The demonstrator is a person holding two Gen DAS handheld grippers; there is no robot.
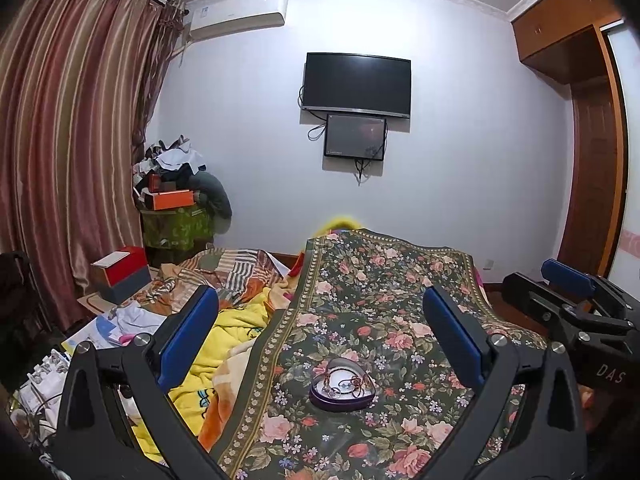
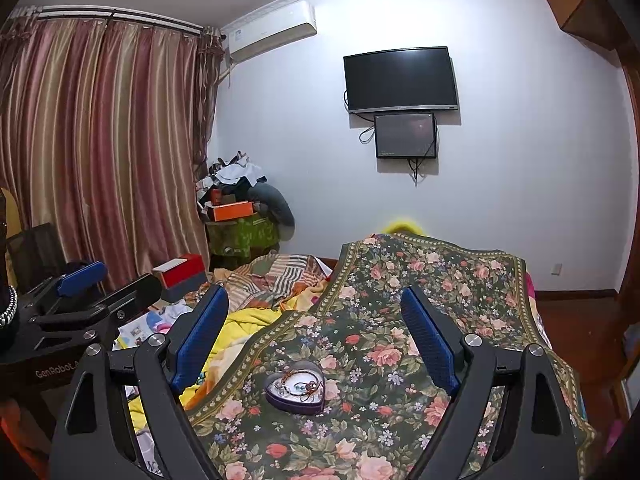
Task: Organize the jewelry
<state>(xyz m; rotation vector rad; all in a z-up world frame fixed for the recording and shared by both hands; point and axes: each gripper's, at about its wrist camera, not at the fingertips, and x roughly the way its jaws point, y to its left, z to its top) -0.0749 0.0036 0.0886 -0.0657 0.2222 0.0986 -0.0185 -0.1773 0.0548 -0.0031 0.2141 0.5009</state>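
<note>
Small heart-shaped purple tin with a pale lining [image 1: 341,390] sits on the dark floral rose-print cloth [image 1: 384,304] over the bed, between and just ahead of both tongs. Inside: a loose tangle of thin coppery wire bangles and beaded rings [image 2: 301,385], piled and overlapping.

Left tongs [image 1: 320,328]: blue pads spread wide, nothing held. Right tongs [image 2: 316,330]: same, wide apart, empty. Both hover above the cloth, clear of the tin.

Handling guess:
- jewelry is light, thin, springy, likely snagged together; pinch one hoop at its exposed upper arc, lift slowly
- tin is light, smooth-sided, on soft bedding; will slide or tip, so brace its wall with the other tongs
- beads too small to resolve
</note>
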